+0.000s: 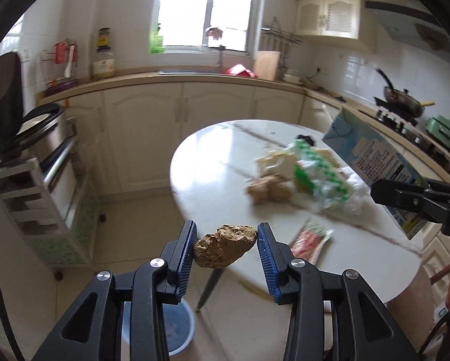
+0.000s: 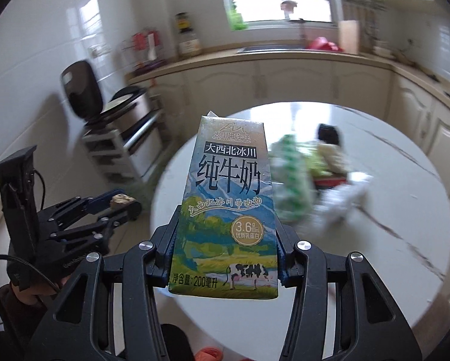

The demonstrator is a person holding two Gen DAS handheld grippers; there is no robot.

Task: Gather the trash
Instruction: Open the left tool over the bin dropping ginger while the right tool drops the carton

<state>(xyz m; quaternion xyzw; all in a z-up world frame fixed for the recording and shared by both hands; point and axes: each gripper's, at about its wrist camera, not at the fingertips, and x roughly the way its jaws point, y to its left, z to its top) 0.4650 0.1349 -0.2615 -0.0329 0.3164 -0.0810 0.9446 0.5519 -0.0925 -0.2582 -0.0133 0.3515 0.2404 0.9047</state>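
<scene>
A home kitchen: cream cabinets (image 1: 179,111), sink (image 1: 191,72), stove with pan (image 1: 402,102).

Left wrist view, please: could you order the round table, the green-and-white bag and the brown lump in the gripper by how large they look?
1. Round table, clearly largest.
2. Green-and-white bag.
3. Brown lump, held in the left gripper.
The lump is much nearer the camera, so its rank against the bag is unsure.

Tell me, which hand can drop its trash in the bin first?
Probably the left. The left hand-held gripper grips a brown crumpled lump past the table edge, with the blue bin just below. The right hand-held gripper holds the milk carton over the table.
</scene>
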